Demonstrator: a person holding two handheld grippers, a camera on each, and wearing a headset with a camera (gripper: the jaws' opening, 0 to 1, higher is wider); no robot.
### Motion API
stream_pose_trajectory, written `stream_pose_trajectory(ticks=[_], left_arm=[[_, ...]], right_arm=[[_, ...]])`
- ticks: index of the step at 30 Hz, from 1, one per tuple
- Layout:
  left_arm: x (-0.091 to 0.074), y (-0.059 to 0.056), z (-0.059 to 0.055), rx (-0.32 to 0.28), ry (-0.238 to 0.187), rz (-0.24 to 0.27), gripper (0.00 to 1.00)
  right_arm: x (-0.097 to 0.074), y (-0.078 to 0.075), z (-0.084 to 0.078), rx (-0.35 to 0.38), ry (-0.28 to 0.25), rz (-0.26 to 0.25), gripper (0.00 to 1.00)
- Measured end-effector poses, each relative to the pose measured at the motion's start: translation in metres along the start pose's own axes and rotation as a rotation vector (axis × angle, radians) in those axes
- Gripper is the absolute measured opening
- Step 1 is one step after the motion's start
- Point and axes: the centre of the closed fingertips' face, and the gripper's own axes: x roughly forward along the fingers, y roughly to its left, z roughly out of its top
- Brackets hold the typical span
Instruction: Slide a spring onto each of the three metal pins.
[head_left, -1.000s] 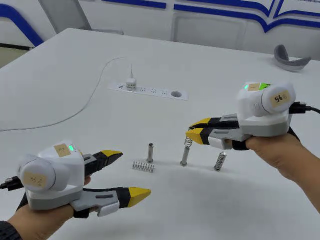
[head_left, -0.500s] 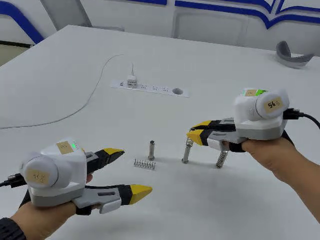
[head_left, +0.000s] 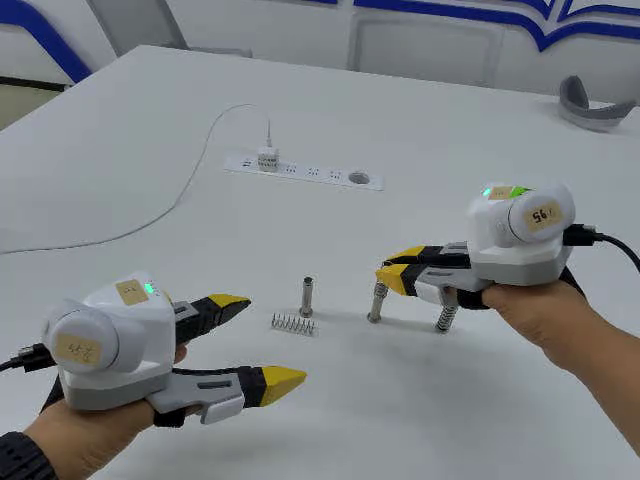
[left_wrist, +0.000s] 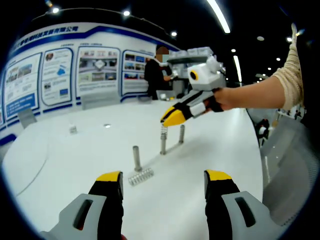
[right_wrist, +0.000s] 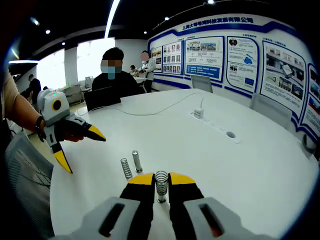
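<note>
While the right gripper pinches a spring on a pin between its jaws, the left gripper holds its jaws wide apart, empty, a loose spring just ahead.

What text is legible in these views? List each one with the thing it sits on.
"56", handwritten and uncertain: tan sticker on the right gripper, which grips a spring.
Unreadable scrawl: tan sticker on the left gripper.
Blue Chinese heading on the wall board: too small to read.
Wall posters: print too blurred.
</note>
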Motion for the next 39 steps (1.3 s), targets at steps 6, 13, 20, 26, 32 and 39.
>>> stream_pose_trajectory(ticks=[6,13,20,26,32,39], left_arm=[[0.001,-0.001,-0.001,-0.002,0.004,-0.004,0.66],[0.000,-0.002,-0.003,-0.005,0.013,-0.004,0.66],[0.000,0.001,-0.004,-0.009,0.012,0.004,0.66],[0.001,0.002,-0.005,-0.011,0.013,0.004,0.66],[0.000,0.003,-0.006,-0.011,0.013,0.004,0.66],[0.000,0.003,-0.005,-0.009,0.010,0.006,0.66]], right_arm=[[0.005,0.002,-0.007,-0.002,0.013,0.002,0.12],[0.010,0.003,-0.017,0.005,0.031,0.003,0.12],[0.015,0.003,-0.026,0.017,0.044,0.005,0.12],[0.017,0.005,-0.034,0.020,0.062,0.009,0.12],[0.017,0.005,-0.034,0.019,0.060,0.007,0.12],[0.014,0.005,-0.031,0.012,0.055,-0.001,0.18]])
